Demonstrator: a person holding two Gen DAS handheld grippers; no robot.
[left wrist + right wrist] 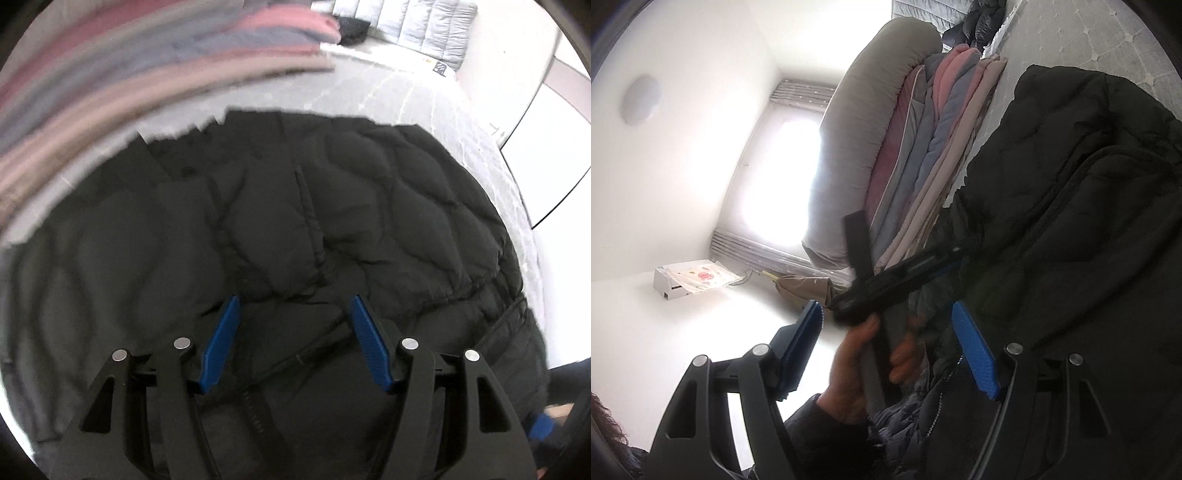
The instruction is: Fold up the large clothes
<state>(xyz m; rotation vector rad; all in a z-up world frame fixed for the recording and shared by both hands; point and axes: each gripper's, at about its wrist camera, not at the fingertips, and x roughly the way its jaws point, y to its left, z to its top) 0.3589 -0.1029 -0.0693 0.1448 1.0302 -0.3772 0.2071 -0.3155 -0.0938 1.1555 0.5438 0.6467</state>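
Note:
A large black quilted puffer jacket (332,206) lies spread on a grey bed cover (388,96). My left gripper (293,306) is open just above the jacket near its zipper, with nothing between its blue pads (221,339). The right wrist view is tilted on its side. There the jacket (1071,221) fills the right side. My right gripper (886,314) is open and empty. The person's left hand (857,354) with the other black gripper tool (894,273) shows between its fingers.
A stack of folded pink, grey and blue quilts (147,66) lies at the far side of the bed, also in the right wrist view (923,147). A light grey padded garment (424,26) lies at the back. A bright window (783,177) and white walls are behind.

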